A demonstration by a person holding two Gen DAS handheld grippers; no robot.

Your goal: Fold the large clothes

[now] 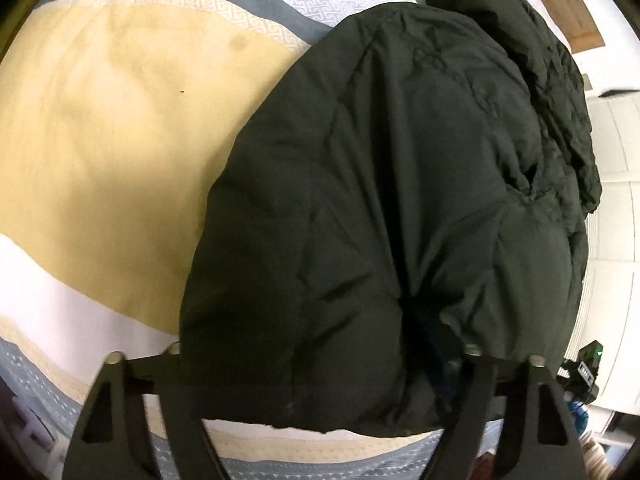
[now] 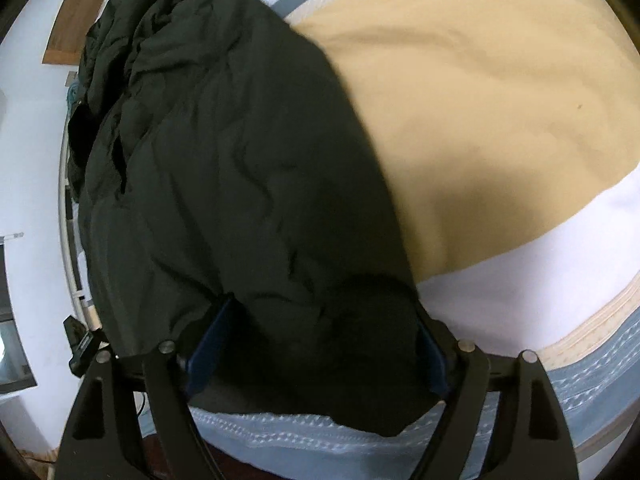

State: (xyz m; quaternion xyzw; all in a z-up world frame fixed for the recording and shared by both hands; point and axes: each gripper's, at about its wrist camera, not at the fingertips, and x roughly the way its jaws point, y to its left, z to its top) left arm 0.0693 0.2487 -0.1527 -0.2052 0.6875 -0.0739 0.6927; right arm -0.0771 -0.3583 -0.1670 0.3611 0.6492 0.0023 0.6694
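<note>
Dark jacket on striped bedspread

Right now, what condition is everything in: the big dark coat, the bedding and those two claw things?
Dark padded jacket: lying crumpled on the bed, its near edge bunched between both grippers' fingers.
Bedspread: spread flat, with a dark spot.
Left gripper: fingers wide, jacket fabric between them.
Right gripper: fingers wide, straddling a bunched jacket fold.
</note>
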